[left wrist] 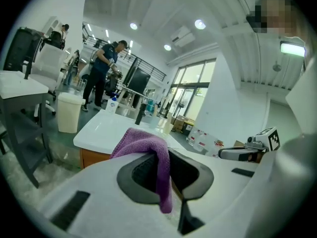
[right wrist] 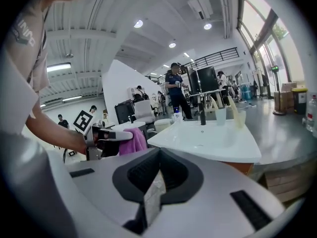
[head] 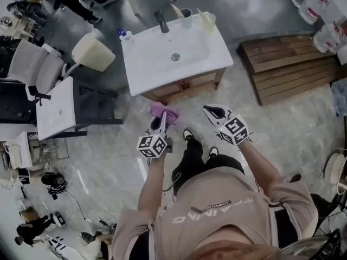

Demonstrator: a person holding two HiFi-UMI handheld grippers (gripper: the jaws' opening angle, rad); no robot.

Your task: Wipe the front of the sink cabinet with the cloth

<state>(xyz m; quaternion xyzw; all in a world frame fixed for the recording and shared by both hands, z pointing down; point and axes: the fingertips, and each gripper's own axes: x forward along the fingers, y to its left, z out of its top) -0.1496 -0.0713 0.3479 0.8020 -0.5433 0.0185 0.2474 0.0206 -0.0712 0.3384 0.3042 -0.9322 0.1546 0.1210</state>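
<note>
Purple cloth (left wrist: 148,150) should meet the wooden front of the sink cabinet (head: 187,85) as a broad fold, I reckon. Sweep side to side from the top down and keep the hard jaw tips off the wood. Right now it's just short of the cabinet, pinched in the left gripper (head: 162,121), jaws clamped on it. Right gripper (head: 212,111) is closed with nothing in it — just held alongside.

The head view looks steeply down from above the person onto the white rectangular sink top on its wooden cabinet (head: 173,53) and the pale marbled floor (head: 108,161). Both gripper views sit low and close in front, looking nearly level across that same sink top, the left from its left front corner, the right from farther right.
</note>
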